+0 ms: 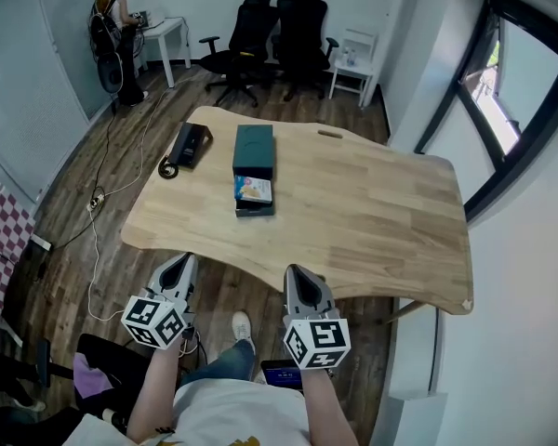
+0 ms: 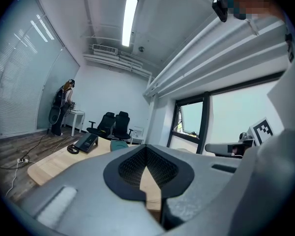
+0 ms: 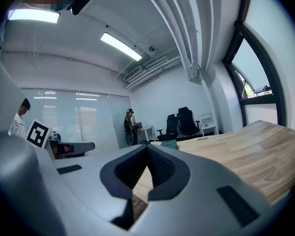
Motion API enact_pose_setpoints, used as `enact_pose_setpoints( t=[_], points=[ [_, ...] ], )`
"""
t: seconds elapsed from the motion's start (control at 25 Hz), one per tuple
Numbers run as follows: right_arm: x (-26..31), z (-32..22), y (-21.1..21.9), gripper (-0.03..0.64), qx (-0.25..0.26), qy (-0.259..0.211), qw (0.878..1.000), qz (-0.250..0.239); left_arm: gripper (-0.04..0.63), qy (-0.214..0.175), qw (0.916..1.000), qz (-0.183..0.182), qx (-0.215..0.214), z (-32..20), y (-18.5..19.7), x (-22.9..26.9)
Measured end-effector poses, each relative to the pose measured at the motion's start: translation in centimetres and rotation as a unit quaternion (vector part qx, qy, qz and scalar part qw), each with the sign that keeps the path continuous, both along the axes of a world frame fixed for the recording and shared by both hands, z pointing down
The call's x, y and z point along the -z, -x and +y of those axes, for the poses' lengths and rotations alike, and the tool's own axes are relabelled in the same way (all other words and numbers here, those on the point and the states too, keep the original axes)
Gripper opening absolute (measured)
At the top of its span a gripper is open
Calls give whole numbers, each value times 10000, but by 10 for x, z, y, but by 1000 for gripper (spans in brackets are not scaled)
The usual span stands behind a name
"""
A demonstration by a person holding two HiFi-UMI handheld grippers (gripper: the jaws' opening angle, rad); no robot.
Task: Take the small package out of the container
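A dark teal container (image 1: 254, 149) lies on the wooden table (image 1: 372, 212), left of centre. Its drawer is pulled out toward me, and in it lies the small package (image 1: 254, 190) with a colourful label. My left gripper (image 1: 183, 261) and right gripper (image 1: 295, 273) hang side by side just off the table's near edge, well short of the container. Both are shut with nothing in them. In the left gripper view the jaws (image 2: 146, 152) meet at the tips and the container (image 2: 118, 144) shows far ahead. The right gripper view shows shut jaws (image 3: 147, 154) and the container (image 3: 168, 144) in the distance.
A black device (image 1: 190, 144) with a coiled cable (image 1: 168, 169) lies left of the container. Behind the table stand black office chairs (image 1: 279, 35) and a white side table (image 1: 353, 68). A person (image 1: 116, 35) stands at a white desk at the back left. Cables run over the floor at left.
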State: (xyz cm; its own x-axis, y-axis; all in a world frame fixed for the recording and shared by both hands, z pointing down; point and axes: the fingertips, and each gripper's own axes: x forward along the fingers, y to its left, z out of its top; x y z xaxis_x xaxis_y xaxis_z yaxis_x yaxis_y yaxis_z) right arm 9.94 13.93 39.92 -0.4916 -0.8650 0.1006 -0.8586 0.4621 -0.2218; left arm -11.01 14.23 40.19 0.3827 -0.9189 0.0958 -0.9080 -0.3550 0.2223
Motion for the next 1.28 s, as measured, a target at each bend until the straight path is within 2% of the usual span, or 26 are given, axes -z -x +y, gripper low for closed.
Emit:
enact_pose_setpoints(
  t=[0.2, 0.48, 0.68, 0.76, 0.88, 1.0, 1.28],
  points=[
    [-12, -46, 1, 3, -27, 17, 9999, 97, 0, 105, 9999, 87, 66, -57, 3, -19],
    [-14, -148, 10, 3, -251, 143, 9991, 304, 0, 308, 9993, 199, -114, -180, 19, -32],
    [-10, -206, 18, 3, -438, 114, 9979, 458, 0, 169, 9976, 574, -335, -255, 18, -21],
    [-10, -221, 22, 3, -519, 72, 9974, 487, 0, 102, 9973, 582, -436, -278, 15, -18],
    [-14, -234, 26, 3, -593, 131, 9967, 543, 0, 166, 9967, 583, -538, -299, 12, -23],
    [-19, -244, 26, 3, -632, 226, 9973, 291, 0, 242, 9958, 678, -558, -312, 13, -33],
    [-29, -267, 28, 3, -663, 310, 9973, -15, 0, 412, 9960, 535, -590, -337, 12, -44]
  ],
)
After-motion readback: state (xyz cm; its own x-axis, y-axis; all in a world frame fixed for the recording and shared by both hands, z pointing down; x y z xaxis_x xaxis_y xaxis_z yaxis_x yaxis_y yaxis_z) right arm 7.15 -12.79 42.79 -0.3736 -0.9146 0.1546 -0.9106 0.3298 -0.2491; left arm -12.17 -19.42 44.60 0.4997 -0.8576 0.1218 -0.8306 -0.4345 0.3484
